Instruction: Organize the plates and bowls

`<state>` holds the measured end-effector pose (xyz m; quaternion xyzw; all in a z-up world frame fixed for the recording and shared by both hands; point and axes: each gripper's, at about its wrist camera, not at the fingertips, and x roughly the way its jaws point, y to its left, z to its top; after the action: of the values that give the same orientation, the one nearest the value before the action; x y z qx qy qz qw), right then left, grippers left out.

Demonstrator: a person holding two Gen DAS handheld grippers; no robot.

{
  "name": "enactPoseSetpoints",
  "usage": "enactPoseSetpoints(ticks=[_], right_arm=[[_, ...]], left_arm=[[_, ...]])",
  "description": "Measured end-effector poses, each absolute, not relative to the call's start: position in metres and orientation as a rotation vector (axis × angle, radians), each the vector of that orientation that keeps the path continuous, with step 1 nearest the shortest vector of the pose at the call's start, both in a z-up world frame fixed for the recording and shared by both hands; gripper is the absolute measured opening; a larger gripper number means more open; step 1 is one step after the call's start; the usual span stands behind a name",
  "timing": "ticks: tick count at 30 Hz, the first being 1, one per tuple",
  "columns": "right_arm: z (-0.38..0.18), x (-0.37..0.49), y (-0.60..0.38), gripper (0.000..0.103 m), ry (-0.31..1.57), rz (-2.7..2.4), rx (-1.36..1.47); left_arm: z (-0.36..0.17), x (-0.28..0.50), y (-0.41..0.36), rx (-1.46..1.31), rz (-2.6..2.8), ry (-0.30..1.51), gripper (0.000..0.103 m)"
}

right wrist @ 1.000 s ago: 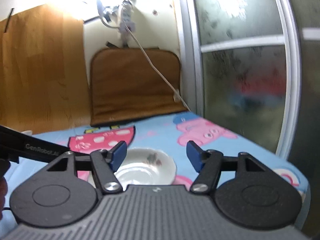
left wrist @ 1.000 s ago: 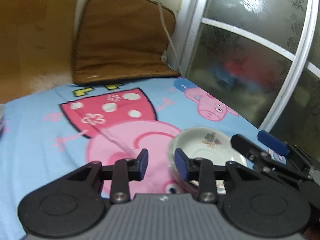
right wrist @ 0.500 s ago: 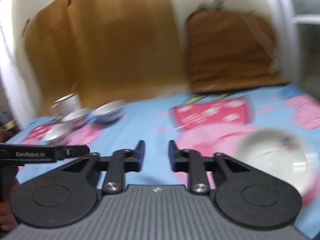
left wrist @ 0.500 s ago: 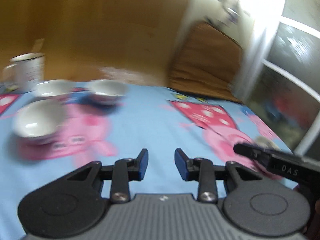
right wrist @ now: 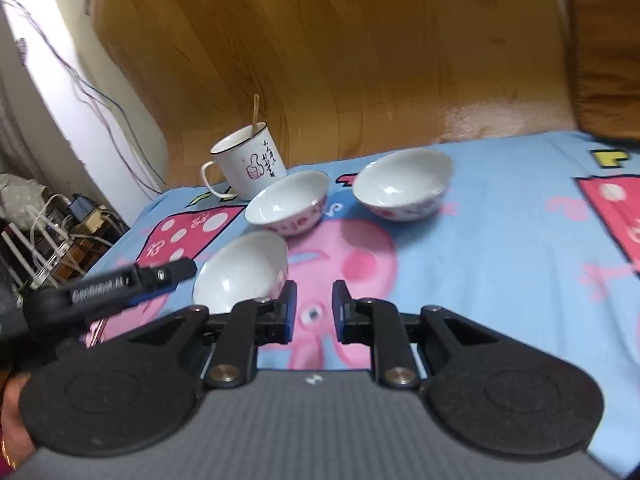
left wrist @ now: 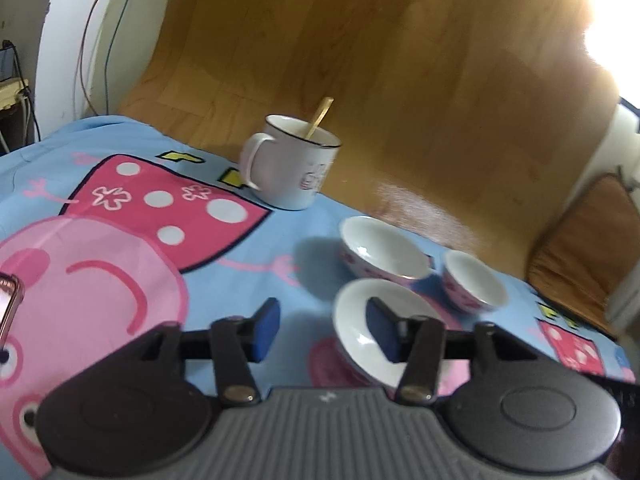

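Note:
Three white bowls with pink patterns sit on the blue cartoon cloth. In the left wrist view the nearest bowl (left wrist: 380,344) lies just behind my right fingertip, with two more bowls (left wrist: 384,250) (left wrist: 472,284) behind it. My left gripper (left wrist: 324,334) is open and empty, beside the nearest bowl. In the right wrist view the nearest bowl (right wrist: 244,276) sits left of my right gripper (right wrist: 314,310), which is nearly closed and empty; the other bowls (right wrist: 290,202) (right wrist: 404,188) lie farther back. The left gripper's finger (right wrist: 116,286) shows beside the nearest bowl.
A white mug (left wrist: 290,168) with a stick in it stands behind the bowls, also in the right wrist view (right wrist: 246,166). A wooden panel (left wrist: 360,60) rises behind the cloth. A brown cushion (left wrist: 588,248) is at the right. Cables and clutter (right wrist: 52,224) lie off the left edge.
Both grippers swung left from the flowered plate to the bowls and mug. The left gripper has opened wider; the right one closed from wide to narrow.

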<state>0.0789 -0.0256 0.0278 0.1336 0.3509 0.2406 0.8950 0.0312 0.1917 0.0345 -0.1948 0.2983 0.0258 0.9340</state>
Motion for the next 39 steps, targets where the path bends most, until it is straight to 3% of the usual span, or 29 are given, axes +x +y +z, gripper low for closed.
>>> enactPoseSetpoints(ticks=[5,7,8,9,15,31,35,39], right_arm=[[0.013,0.117,0.009,0.025,0.821,0.514,0.320],[0.006,0.119,0.014,0.024,0.845,0.519,0.324],[0.002,0.119,0.016,0.017,0.859,0.523,0.321],[0.000,0.116,0.014,0.015,0.864,0.532,0.329],[0.005,0.084,-0.024,0.013,0.795,0.473,0.326],[0.006,0.013,-0.204,0.013,0.623,0.085,0.462],[0.004,0.012,-0.209,0.021,0.584,0.020,0.443],[0.010,0.003,-0.206,0.038,0.503,-0.003,0.389]], left_arm=[[0.018,0.051,0.183,-0.385,0.021,0.659,0.048],[0.010,0.056,0.178,-0.374,-0.004,0.691,0.032],[0.006,0.057,0.176,-0.374,-0.025,0.712,0.018],[0.005,0.056,0.173,-0.380,-0.044,0.713,0.017],[0.013,0.046,0.136,-0.381,-0.153,0.731,0.016],[0.022,0.066,-0.069,-0.203,-0.513,0.822,0.017],[0.017,0.073,-0.087,-0.159,-0.495,0.849,0.017],[0.019,0.068,-0.079,-0.158,-0.482,0.835,0.026]])
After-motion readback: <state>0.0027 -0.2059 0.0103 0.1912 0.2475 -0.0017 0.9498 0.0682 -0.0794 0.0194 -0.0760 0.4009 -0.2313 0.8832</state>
